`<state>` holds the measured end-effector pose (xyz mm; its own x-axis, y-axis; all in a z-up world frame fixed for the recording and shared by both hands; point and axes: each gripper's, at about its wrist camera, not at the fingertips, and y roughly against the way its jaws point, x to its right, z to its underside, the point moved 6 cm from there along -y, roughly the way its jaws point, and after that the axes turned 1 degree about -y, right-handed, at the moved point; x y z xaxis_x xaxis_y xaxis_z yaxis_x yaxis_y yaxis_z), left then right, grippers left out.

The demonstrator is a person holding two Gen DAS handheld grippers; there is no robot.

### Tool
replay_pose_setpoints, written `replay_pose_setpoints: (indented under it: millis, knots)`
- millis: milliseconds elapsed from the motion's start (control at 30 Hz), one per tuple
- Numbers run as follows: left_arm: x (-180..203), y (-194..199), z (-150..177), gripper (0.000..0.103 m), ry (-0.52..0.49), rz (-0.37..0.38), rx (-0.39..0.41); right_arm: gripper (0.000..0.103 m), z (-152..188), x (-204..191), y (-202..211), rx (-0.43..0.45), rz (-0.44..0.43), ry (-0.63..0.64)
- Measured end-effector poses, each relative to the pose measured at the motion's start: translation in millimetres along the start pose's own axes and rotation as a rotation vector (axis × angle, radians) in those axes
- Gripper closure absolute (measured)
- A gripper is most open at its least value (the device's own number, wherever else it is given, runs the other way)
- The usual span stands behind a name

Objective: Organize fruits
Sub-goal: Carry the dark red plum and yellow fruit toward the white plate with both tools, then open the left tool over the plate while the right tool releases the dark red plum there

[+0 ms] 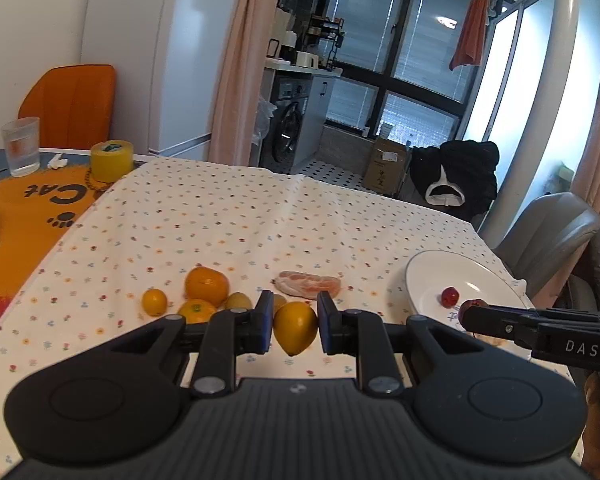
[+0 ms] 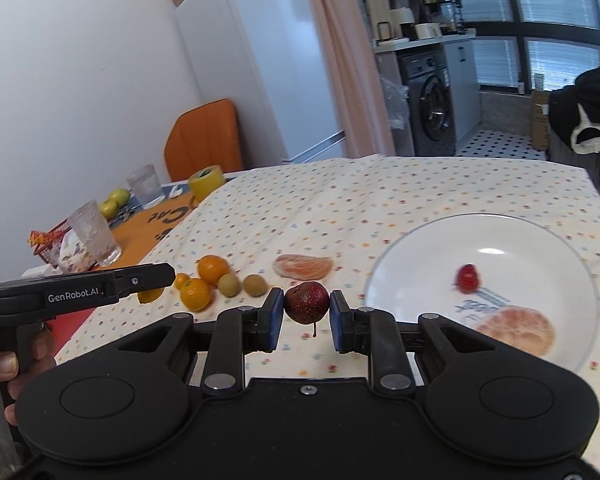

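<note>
- The left gripper (image 1: 293, 326) is pinching a yellow lemon (image 1: 295, 327) between its blue pads, holding it just above the cloth near the fruit pile.
- The right gripper (image 2: 306, 318) is pinching a dark red speckled fruit (image 2: 306, 302) with its stem hanging down, carrying it just beside the rim of the white plate (image 2: 420, 248).
- The plate is already holding 2 pieces: a small red fruit (image 2: 468, 278) and a peeled citrus half (image 2: 514, 330), so I judge the sorting to be under way, not near its end.
- Still waiting on the cloth are 2 oranges (image 2: 213, 269), 2 greenish-brown round fruits (image 2: 229, 284), 1 small yellow-orange fruit (image 1: 154, 301) and a peeled citrus wedge (image 2: 303, 267); these, plus the 2 fruits in the grippers, are what seems left to place.
- The working surface is a white floral tablecloth (image 1: 220, 216), lying beside an orange printed mat (image 1: 28, 208) that is carrying drinking glasses (image 1: 21, 146) and a yellow roll of tape (image 1: 112, 160).
- Behind the table an orange chair (image 1: 70, 106), a white fridge, pink curtains, a washing machine (image 2: 434, 108) and large dark-framed windows are showing; a grey chair (image 1: 548, 228) is standing by the plate side.
</note>
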<state>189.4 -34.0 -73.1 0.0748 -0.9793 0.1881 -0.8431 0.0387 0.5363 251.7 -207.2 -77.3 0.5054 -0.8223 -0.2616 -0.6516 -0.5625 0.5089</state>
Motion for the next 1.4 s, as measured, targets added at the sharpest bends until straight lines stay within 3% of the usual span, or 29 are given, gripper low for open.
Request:
replay_pose_setpoints:
  millis: [733,1400]
  knots:
    - [72,-34,1,0.082,-0.061,0.100,-0.040,0.080,9,78,43,0.067,0.114,-0.111]
    - [126,-86,11,0.082,-0.136,0.187,-0.117,0.080,17,135,38,0.107,0.262,-0.223]
